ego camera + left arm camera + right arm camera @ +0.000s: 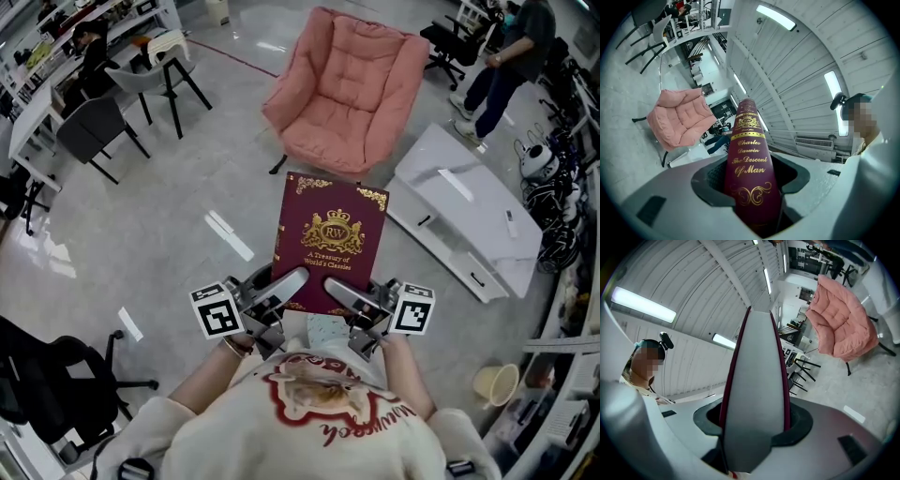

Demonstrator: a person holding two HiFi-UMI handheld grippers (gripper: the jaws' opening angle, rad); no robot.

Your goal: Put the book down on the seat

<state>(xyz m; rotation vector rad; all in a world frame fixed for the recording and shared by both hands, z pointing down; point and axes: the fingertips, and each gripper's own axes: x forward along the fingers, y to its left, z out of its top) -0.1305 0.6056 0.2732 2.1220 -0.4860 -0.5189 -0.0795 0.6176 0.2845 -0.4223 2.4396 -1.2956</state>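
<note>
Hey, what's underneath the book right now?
Only shiny floor shows around the book; the patch directly beneath is covered. The pink chair stands farther ahead, not under it.

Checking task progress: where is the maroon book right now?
Centre of the head view: the maroon book is held in the air at its near edge by the left gripper and right gripper, short of the pink armchair.

book (330, 242): maroon, gold crest and lettering | armchair (347, 89): pink

A white cabinet (464, 202) lies flat on the floor, with a cream bucket (497, 382) nearby. A black office chair (37, 384) stands well apart, and a person (511, 61) stands beyond.
</note>
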